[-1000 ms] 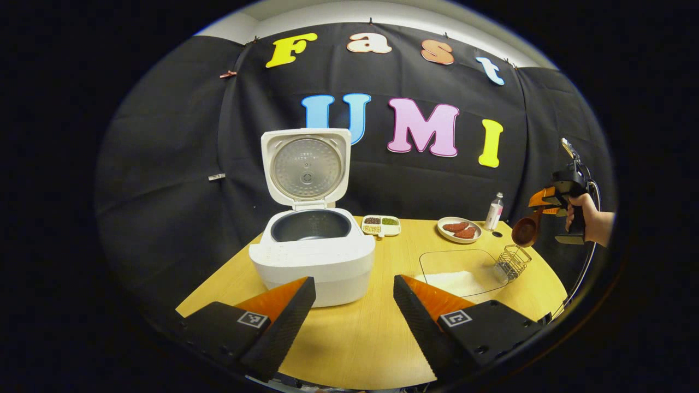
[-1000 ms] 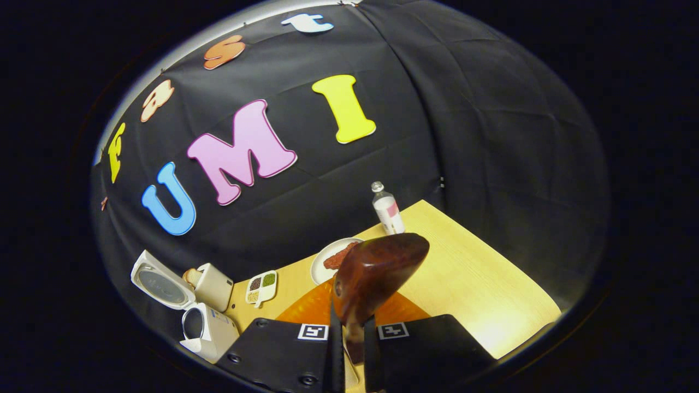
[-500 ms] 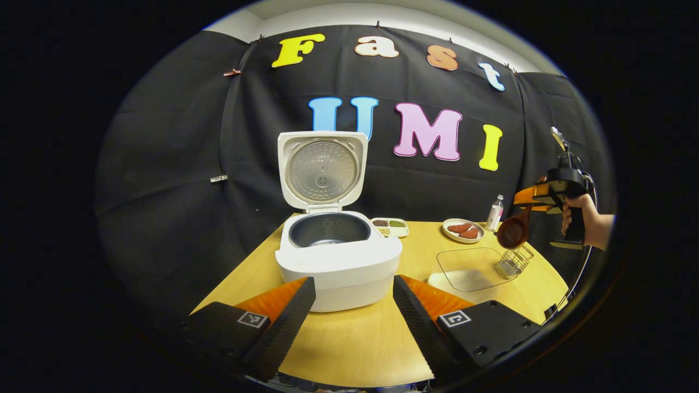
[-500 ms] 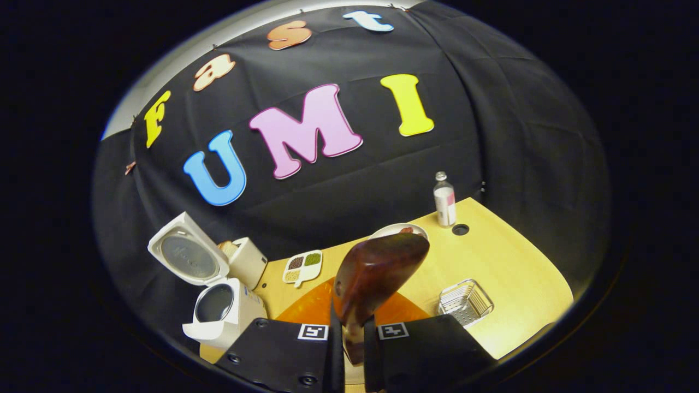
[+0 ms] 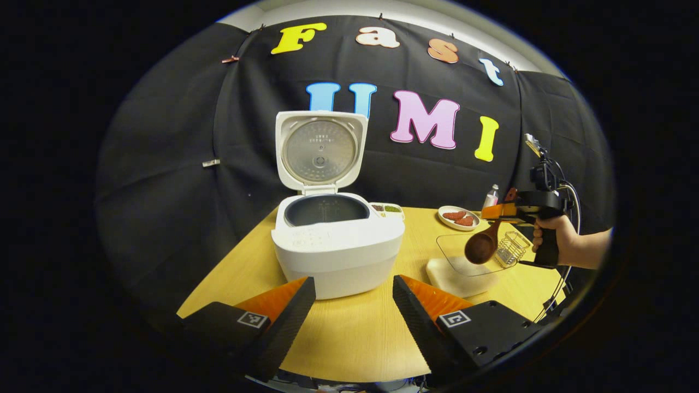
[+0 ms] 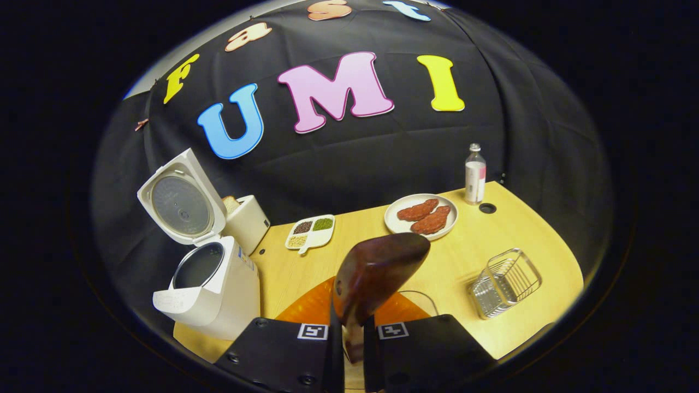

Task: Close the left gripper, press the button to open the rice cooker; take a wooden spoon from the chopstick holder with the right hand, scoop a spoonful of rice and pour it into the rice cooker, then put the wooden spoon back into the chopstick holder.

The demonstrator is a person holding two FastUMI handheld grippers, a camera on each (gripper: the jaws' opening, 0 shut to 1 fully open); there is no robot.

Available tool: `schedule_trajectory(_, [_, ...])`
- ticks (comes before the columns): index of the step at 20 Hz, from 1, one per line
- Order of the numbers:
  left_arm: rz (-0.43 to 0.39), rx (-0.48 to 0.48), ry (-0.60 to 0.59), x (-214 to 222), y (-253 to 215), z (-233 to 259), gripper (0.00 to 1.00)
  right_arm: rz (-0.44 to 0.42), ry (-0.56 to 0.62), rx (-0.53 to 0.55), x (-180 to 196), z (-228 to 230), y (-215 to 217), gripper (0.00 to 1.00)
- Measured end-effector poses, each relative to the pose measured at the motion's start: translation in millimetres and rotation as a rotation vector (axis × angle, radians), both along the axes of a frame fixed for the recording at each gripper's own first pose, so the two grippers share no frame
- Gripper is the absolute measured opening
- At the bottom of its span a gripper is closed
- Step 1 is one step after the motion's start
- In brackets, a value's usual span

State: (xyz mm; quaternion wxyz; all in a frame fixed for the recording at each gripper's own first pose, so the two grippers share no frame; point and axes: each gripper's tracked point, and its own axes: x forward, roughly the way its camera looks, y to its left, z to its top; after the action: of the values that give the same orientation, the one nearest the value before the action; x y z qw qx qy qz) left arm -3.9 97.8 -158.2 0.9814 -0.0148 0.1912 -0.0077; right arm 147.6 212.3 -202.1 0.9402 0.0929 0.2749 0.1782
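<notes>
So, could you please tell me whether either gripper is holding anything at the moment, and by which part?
The right gripper holds the wooden spoon by its handle, jaws shut on it just below the bowl. The left gripper is open and holds nothing.

The wooden spoon hides the glass dish (its rice too).
</notes>
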Motion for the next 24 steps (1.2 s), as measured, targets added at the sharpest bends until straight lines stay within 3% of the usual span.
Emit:
schedule_trajectory(3, [0.013, -0.012, 0.028, -4.8, 4.6, -12.5, 0.98, -0.015, -0.001, -0.108, 2.4, -25.3, 1.7, 0.18])
schedule_trajectory(5, [0.028, -0.023, 0.032, -8.8, 7.8, -14.2, 0.98, -0.012, -0.005, -0.119, -0.3, -35.8, 10.2, 0.18])
schedule_trajectory(11, [0.07, -0.04, 0.055, -13.9, 22.3, -21.1, 0.96, 0.046, 0.044, -0.091, -19.7, -50.0, 26.4, 0.18])
schedule_trajectory(12, [0.074, -0.044, 0.057, -14.7, 23.6, -20.7, 0.96, 0.054, 0.058, -0.083, -23.6, -51.1, 26.4, 0.14])
schedule_trajectory(14, [0.077, -0.056, 0.057, -13.7, 23.2, -19.1, 0.96, 0.055, 0.085, -0.067, -31.8, -51.9, 21.4, 0.19])
schedule_trajectory(24, [0.025, -0.047, 0.042, -4.4, 1.5, -10.2, 0.96, -0.057, 0.28, 0.09, -68.0, -58.0, -2.3, 0.19])
